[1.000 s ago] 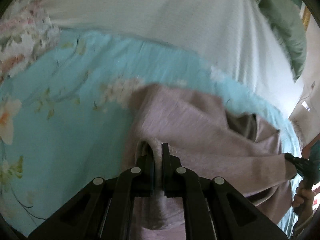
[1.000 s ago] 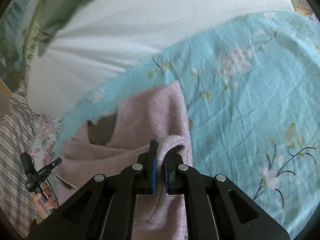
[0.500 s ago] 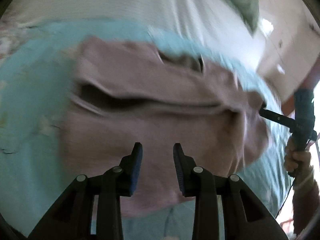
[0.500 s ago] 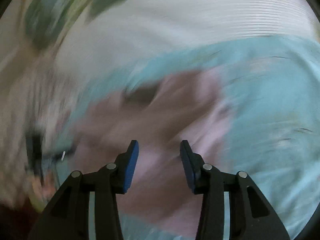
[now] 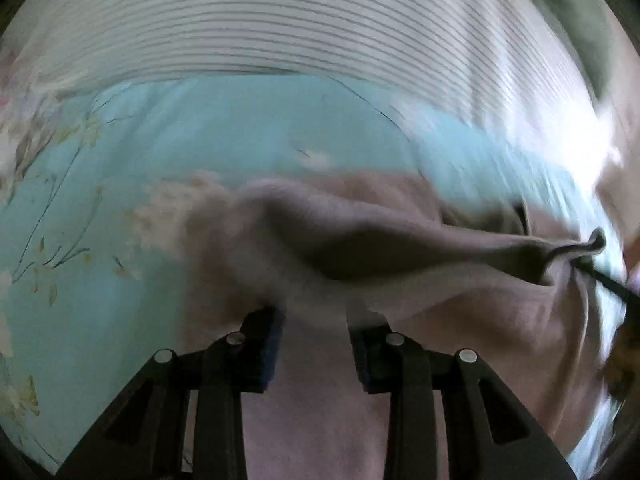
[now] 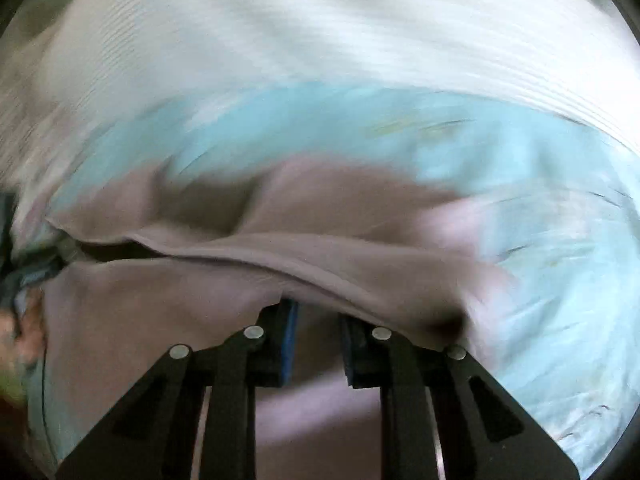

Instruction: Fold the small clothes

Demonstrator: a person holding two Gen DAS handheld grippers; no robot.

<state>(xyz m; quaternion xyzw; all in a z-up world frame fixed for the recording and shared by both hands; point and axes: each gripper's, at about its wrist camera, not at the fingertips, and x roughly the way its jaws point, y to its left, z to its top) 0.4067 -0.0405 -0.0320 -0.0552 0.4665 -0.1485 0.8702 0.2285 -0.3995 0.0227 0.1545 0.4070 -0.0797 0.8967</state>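
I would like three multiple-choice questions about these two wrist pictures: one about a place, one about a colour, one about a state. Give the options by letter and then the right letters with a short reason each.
1. Where does the pink garment lie?
A. on the light blue flowered sheet
B. in a basket
C. on a wooden floor

2. What colour are the pads inside the jaws of the right gripper?
A. red
B. blue
C. yellow

3. How do the jaws of the left gripper stand?
A. shut on the garment
B. shut on nothing
C. open, with a fold of the garment over their tips

Answers:
1. A, the light blue flowered sheet shows around the garment in both views.
2. B, a blue pad shows on the inner face of one finger.
3. C, a wide gap shows between the fingers, and the cloth hangs across their ends.
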